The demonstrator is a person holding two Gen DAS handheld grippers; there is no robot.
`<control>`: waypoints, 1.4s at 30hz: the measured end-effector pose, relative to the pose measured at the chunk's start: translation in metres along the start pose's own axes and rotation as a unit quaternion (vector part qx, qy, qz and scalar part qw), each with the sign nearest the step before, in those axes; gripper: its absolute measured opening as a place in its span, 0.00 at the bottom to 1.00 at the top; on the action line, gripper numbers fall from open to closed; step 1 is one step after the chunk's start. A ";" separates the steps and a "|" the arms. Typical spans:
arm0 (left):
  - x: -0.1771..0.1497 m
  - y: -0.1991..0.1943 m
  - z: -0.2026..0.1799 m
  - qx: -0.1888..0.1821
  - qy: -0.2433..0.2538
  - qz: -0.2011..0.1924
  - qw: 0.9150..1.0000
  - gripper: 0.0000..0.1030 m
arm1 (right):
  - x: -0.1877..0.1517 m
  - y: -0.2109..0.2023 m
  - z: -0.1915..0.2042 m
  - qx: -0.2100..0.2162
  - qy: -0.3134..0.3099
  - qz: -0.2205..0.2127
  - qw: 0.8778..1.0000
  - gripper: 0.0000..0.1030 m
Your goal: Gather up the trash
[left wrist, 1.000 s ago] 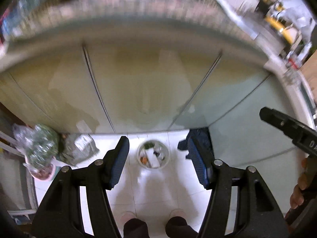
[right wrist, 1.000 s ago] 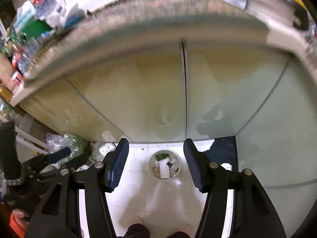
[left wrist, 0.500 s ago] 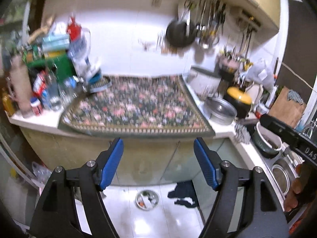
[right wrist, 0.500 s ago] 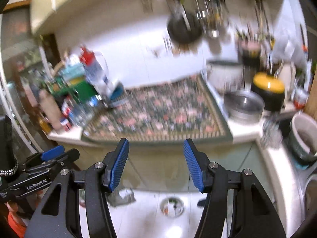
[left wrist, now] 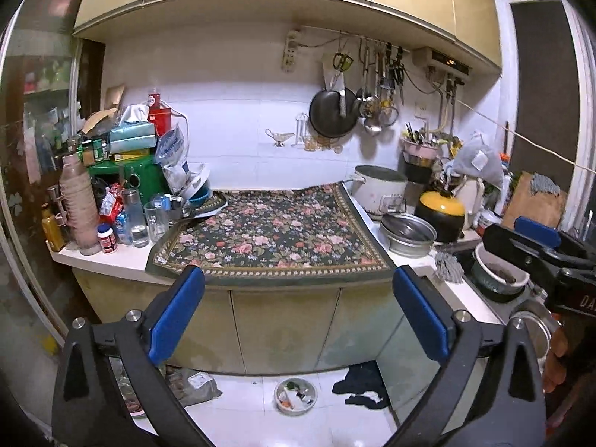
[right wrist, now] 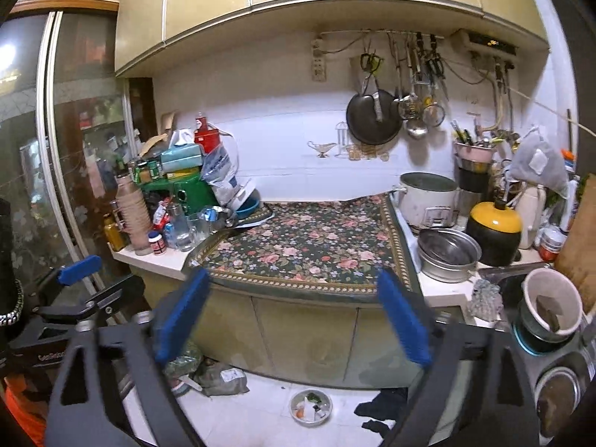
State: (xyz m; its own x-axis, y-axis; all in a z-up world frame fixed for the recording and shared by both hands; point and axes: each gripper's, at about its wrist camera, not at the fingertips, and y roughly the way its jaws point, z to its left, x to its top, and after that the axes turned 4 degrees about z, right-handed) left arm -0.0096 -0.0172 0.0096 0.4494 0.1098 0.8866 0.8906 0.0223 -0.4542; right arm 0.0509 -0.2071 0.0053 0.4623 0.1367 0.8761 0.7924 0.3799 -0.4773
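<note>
Both grippers, left (left wrist: 298, 313) and right (right wrist: 294, 316), splayed and empty, face the counter (left wrist: 111, 259). Trash bowl (left wrist: 295, 396) sits on the floor, lower centre. Risk: the crowded bottles (left wrist: 136, 219) at left may topple if brushed.

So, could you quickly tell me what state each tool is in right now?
Left tool: open, holding nothing.
Right tool: open, holding nothing.
</note>
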 end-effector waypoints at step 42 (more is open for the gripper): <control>-0.008 -0.022 0.019 -0.056 0.018 0.012 0.998 0.99 | -0.022 -0.028 0.028 -0.052 0.022 0.010 0.998 1.00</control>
State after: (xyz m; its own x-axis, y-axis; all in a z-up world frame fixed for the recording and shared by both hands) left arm -0.0335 0.0001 0.0108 0.4704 0.0724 0.8795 0.8813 -0.0903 -0.4639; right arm 0.0077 -0.1956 0.0017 0.4940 0.1025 0.8634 0.8182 0.2810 -0.5015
